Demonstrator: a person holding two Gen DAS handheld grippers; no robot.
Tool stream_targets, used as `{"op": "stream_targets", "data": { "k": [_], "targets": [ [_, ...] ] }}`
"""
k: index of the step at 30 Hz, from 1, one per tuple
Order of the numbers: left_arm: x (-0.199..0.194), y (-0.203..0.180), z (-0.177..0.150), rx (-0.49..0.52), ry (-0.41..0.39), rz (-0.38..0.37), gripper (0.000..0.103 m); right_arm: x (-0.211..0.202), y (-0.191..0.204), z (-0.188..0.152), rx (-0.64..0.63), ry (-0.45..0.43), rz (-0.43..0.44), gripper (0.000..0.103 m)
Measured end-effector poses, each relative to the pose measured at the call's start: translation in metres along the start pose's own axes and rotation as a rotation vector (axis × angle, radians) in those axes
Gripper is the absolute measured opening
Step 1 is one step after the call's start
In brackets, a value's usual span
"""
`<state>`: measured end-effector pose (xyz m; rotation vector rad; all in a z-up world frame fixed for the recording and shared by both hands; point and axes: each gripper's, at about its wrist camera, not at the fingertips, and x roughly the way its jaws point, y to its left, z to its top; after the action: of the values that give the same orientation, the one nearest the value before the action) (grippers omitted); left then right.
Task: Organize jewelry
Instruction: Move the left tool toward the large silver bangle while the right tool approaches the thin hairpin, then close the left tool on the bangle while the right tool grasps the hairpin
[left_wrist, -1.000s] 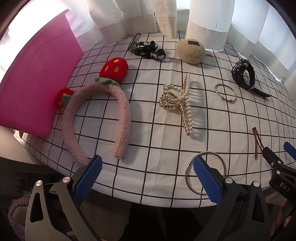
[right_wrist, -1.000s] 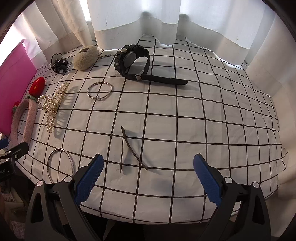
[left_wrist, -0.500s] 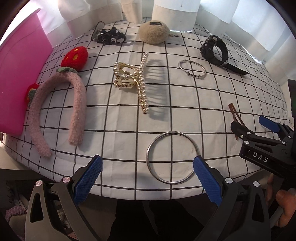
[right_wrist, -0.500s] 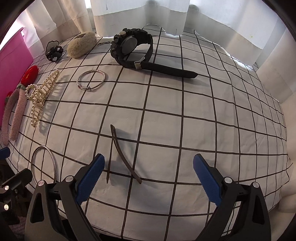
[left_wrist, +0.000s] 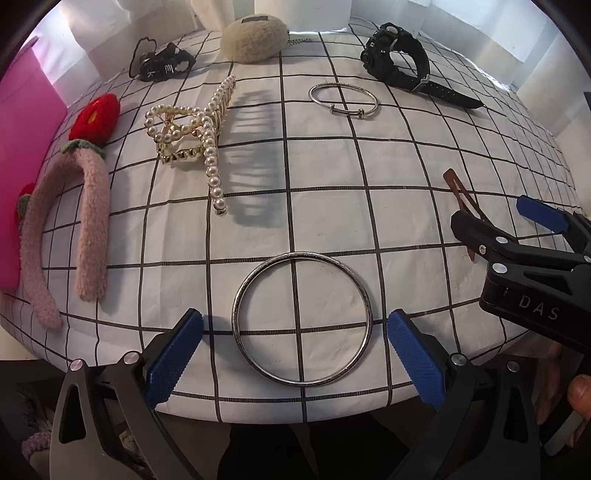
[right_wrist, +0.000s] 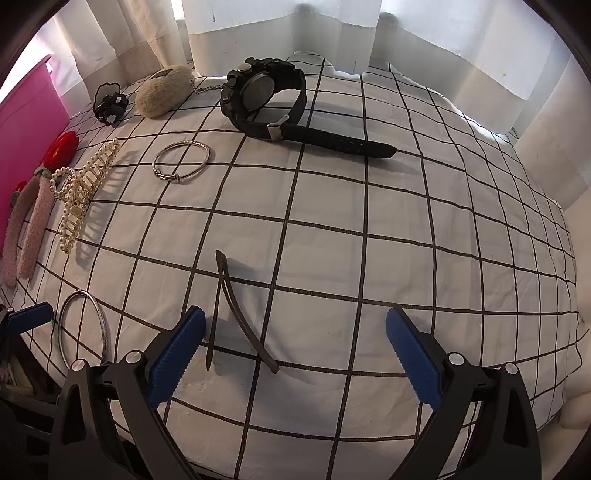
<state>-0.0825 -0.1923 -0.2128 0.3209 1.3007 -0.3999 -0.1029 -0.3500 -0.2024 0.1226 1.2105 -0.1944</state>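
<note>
Checked tablecloth (left_wrist: 406, 166), jewelry laid out.
Left gripper (left_wrist: 295, 343) jaws wide, flanking silver bangle (left_wrist: 301, 319); right gripper (right_wrist: 295, 343) jaws wide, empty, over brown hair clip (right_wrist: 236, 314).

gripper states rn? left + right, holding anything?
Left gripper: open, empty, fingers either side of the large silver bangle lying on the cloth.
Right gripper: open, empty, brown hair clip lying on the cloth by its left finger.
</note>
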Motion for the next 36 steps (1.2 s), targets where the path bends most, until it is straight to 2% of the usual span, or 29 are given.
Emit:
{"op": "stream_targets", "data": {
  "k": [7,14,16,19,20,22,25,27,29,32,36],
  "targets": [
    [-0.005,0.000,-0.006,-0.007,-0.059,0.000,0.098,0.001,-0.001,0.002,-0.009,0.007,0.002,0.094],
    [-0.003,0.003,-0.008,-0.014,-0.051,-0.002,0.097,0.003,-0.001,0.007,-0.011,0.011,0.002,0.094],
    [-0.004,0.005,-0.008,-0.014,-0.049,-0.004,0.094,0.002,0.000,0.005,-0.012,0.012,0.010,0.093],
    [-0.010,0.012,-0.010,-0.030,-0.059,-0.002,0.080,0.000,0.001,0.001,-0.016,0.016,0.015,0.092],
    [-0.012,0.013,-0.010,-0.029,-0.065,-0.002,0.071,0.000,0.001,0.001,-0.019,0.016,0.017,0.092],
    [-0.012,0.013,-0.011,-0.020,-0.056,-0.006,0.071,-0.002,0.004,-0.001,-0.026,0.014,0.021,0.087],
    [-0.011,0.012,-0.012,-0.013,-0.055,-0.006,0.071,-0.009,0.011,-0.004,-0.049,0.001,0.027,0.067],
    [-0.012,0.012,-0.012,-0.012,-0.054,-0.010,0.071,-0.013,0.017,-0.005,-0.068,-0.010,0.030,0.040],
    [-0.012,0.013,-0.012,-0.013,-0.055,-0.014,0.071,-0.016,0.021,-0.006,-0.078,-0.019,0.029,0.018],
    [-0.013,0.015,-0.012,-0.021,-0.056,-0.031,0.071,-0.018,0.021,-0.008,-0.070,-0.029,0.040,0.014],
    [-0.015,0.021,-0.013,-0.034,-0.059,-0.042,0.071,-0.022,0.015,-0.006,-0.041,-0.049,0.073,0.013]
  ]
}}
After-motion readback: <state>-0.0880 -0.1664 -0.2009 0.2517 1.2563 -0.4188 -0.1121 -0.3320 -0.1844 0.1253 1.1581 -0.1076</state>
